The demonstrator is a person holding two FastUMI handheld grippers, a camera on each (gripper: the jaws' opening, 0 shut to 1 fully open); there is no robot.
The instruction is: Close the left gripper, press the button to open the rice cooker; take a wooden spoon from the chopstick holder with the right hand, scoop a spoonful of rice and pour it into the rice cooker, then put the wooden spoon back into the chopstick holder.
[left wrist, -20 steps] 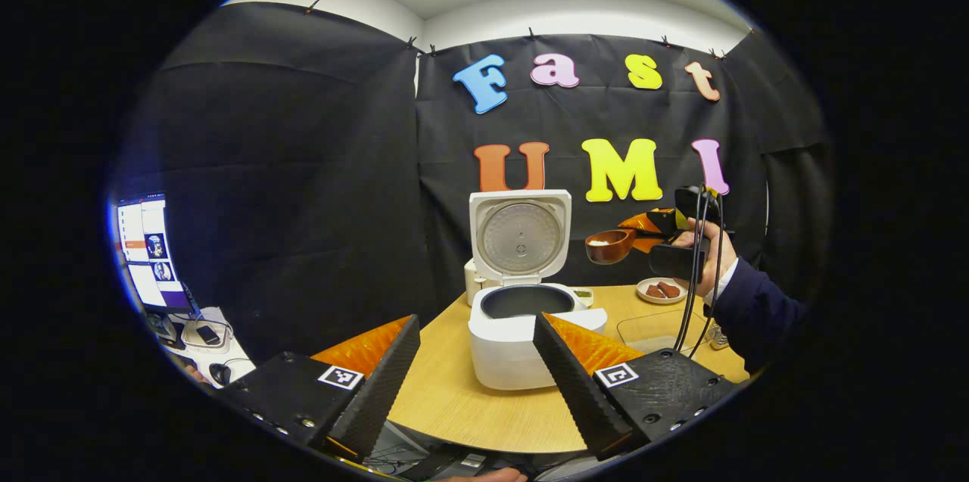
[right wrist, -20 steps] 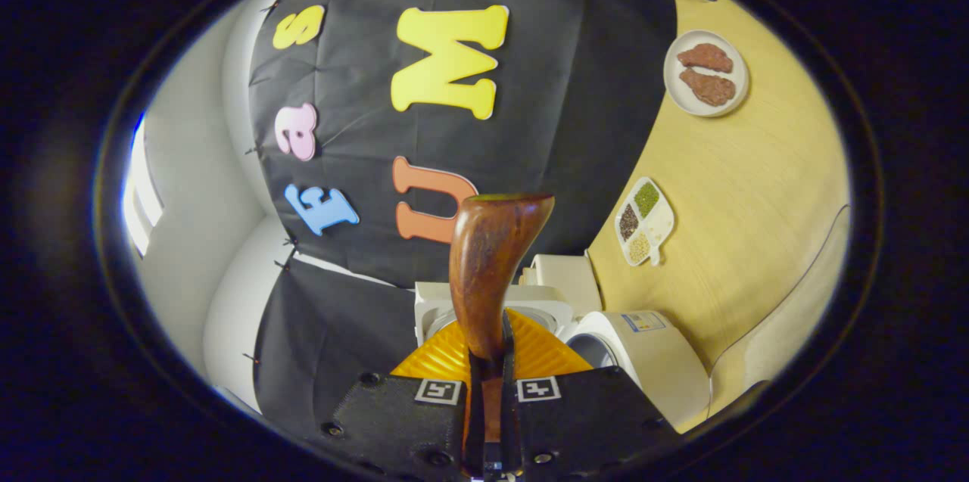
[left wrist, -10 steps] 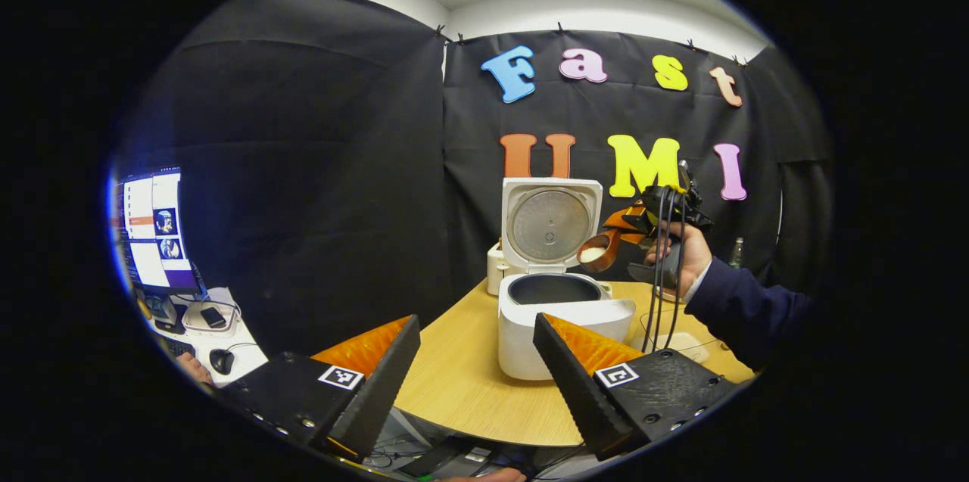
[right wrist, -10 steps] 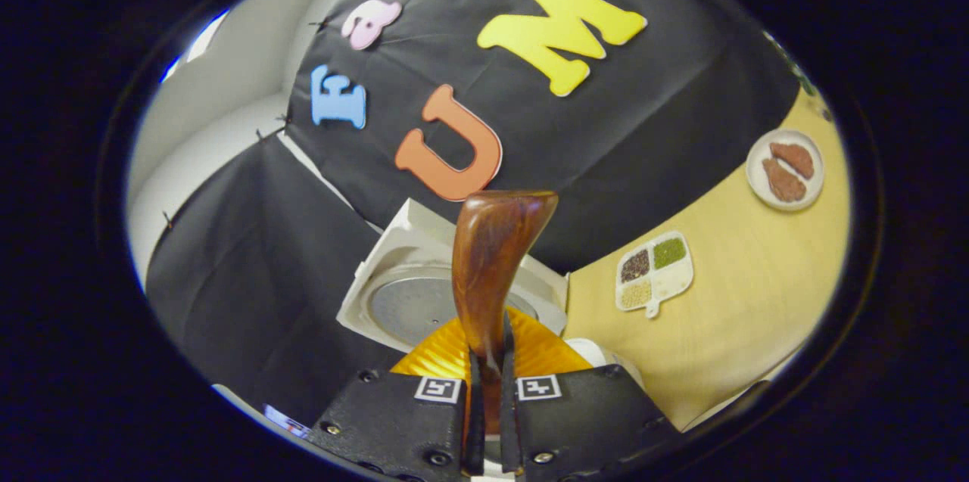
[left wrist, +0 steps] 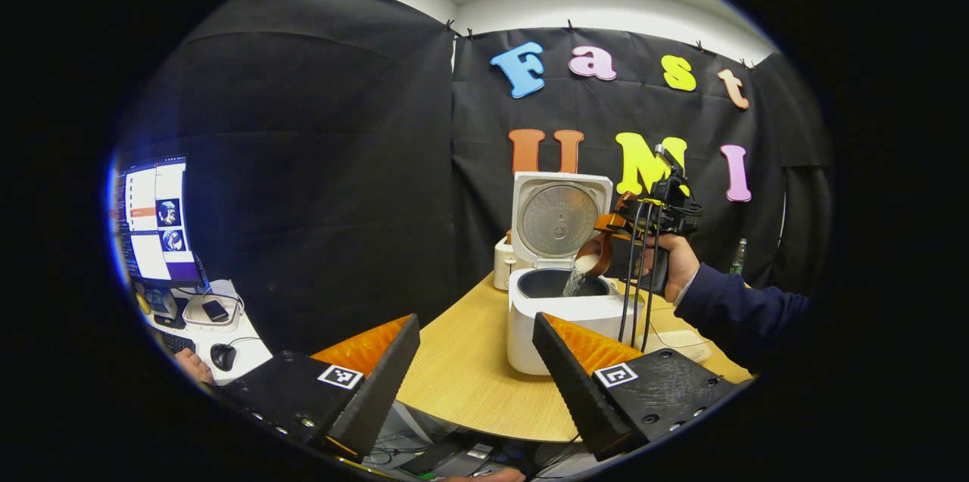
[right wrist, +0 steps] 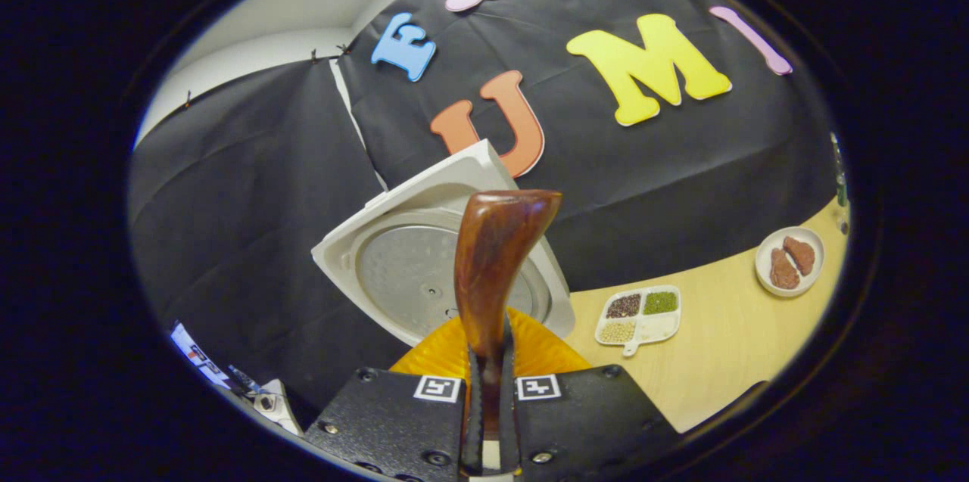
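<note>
I'm working in a recording booth set up as a mock kitchen: black cloth walls (left wrist: 318, 164), a wooden surface (left wrist: 469, 384) with a rice cooker (left wrist: 564, 308), and a monitor (left wrist: 155, 221) beside it

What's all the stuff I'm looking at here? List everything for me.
Rice cooker: one, white, on the table, lid up.
Wooden spoon: one, brown, tipped over the cooker, rice falling.
Sectioned dish: one, white, grains inside, on the table.
Small plate: one, white, two brown pieces.
Table: one, light wood.
Monitor: one, far left.
Right gripper: shut on the spoon handle.
Left gripper: open, holding nothing.
Hand: one, dark sleeve, holding the right gripper.
</note>
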